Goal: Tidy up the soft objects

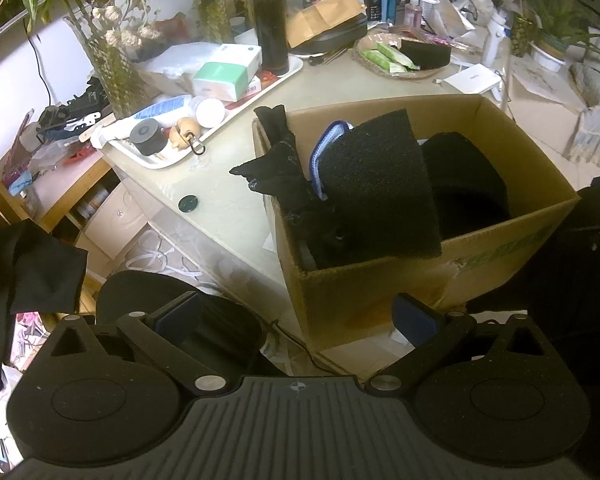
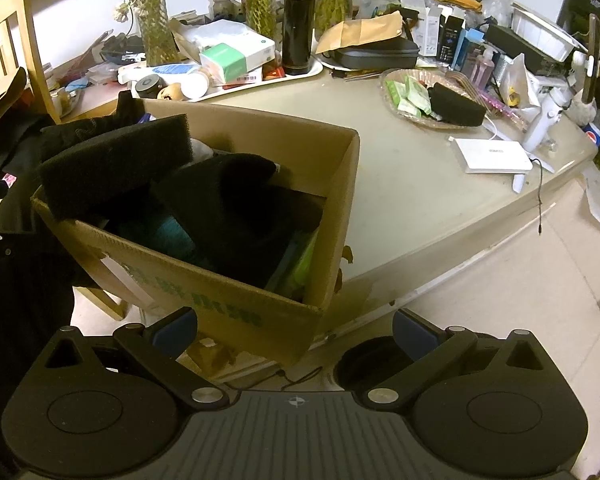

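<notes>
A cardboard box (image 1: pixel 500 248) is sitting at the near edge of the desk (image 1: pixel 228 200), and it is holding a heap of soft things: a black foam pad (image 1: pixel 376 188) is leaning across the top and overhanging the near wall, a blue-edged cloth (image 1: pixel 320 160) is peeking out behind it, a dark garment (image 1: pixel 276 168) is spilling over the left wall, and a black knit piece (image 1: pixel 464 176) is filling the right side. In the right wrist view something teal (image 2: pixel 172 236) and something lime green (image 2: pixel 300 268) are showing deeper in the box.

Farther back, a woven basket (image 2: pixel 396 104) is carrying green packets (image 2: pixel 412 96) and another black foam block (image 2: pixel 456 108). A white tray (image 1: pixel 168 156) is holding a black flask (image 1: pixel 270 24), a tissue pack (image 1: pixel 220 78) and small jars. Glass vases of greenery (image 1: pixel 112 64) are standing behind, and a wooden chair (image 2: pixel 8 40) is standing by the desk.

Green printing is running along the box's front wall, too smeared to read; a bottle with a Pepsi label (image 2: pixel 598 130) is standing at the far right.

The left hand-held gripper (image 1: pixel 300 316) and the right hand-held gripper (image 2: pixel 296 328) are both gaping wide and empty, hovering just short of the box.
</notes>
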Demonstrator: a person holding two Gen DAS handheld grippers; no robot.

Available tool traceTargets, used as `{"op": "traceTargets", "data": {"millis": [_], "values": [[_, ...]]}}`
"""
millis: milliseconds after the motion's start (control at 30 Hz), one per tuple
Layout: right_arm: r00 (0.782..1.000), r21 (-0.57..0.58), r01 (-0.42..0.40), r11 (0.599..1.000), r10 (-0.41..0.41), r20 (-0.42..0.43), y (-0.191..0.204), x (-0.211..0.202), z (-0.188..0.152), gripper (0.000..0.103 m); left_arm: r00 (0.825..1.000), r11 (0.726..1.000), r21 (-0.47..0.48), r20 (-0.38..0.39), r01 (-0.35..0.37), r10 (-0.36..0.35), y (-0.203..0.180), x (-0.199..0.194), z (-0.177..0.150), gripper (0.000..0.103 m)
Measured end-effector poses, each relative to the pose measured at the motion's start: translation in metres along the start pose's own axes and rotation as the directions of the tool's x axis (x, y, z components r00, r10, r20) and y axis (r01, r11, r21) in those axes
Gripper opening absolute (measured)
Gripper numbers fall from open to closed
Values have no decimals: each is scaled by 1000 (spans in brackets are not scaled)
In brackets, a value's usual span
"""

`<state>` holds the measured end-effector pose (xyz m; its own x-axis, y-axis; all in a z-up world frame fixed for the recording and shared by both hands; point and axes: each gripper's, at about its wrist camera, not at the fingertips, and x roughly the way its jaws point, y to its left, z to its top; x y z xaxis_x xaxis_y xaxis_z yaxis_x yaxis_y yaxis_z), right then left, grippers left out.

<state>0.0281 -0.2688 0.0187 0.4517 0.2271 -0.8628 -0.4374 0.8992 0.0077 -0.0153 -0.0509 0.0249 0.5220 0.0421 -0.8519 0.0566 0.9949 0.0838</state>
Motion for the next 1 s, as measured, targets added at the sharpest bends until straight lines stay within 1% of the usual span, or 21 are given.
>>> {"op": "traceTargets", "data": {"millis": [1000], "values": [[1000,15,-20,1000,20,-5,1,0,0,103,1000,1000,5,-18,-2,3,3,4,0,103]]}}
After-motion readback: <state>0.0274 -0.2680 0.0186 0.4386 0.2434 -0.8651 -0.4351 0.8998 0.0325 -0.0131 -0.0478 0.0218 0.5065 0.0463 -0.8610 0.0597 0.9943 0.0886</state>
